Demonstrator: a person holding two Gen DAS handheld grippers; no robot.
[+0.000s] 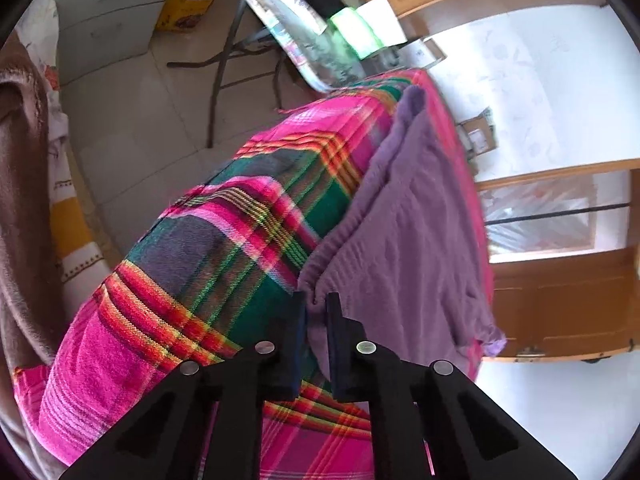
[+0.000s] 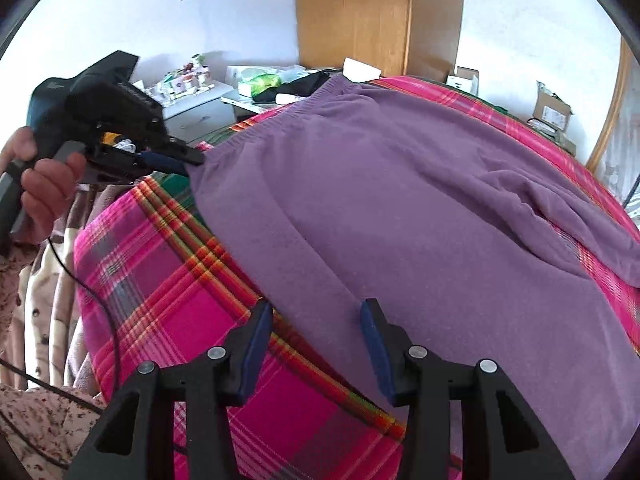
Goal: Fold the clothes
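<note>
A purple knit garment (image 2: 400, 208) lies spread on a bed covered by a pink, green and orange plaid blanket (image 2: 160, 280). My left gripper (image 1: 316, 308) is shut on the garment's (image 1: 408, 220) near corner, with purple fabric pinched between the dark pads. In the right wrist view the left gripper (image 2: 188, 162) clamps that corner at the garment's left edge, with a person's hand (image 2: 44, 184) on its handle. My right gripper (image 2: 316, 308) is open just above the garment's near edge. Fabric lies under the gap, and the pads do not press on it.
A wooden wardrobe (image 2: 376, 16) stands behind the bed, beside a cluttered side table (image 2: 192, 80) and a cardboard box (image 2: 554, 110). A black cable (image 2: 100, 300) hangs at the bed's left side. A folding table (image 1: 304, 40) and tiled floor (image 1: 132, 120) lie beyond the blanket (image 1: 200, 260).
</note>
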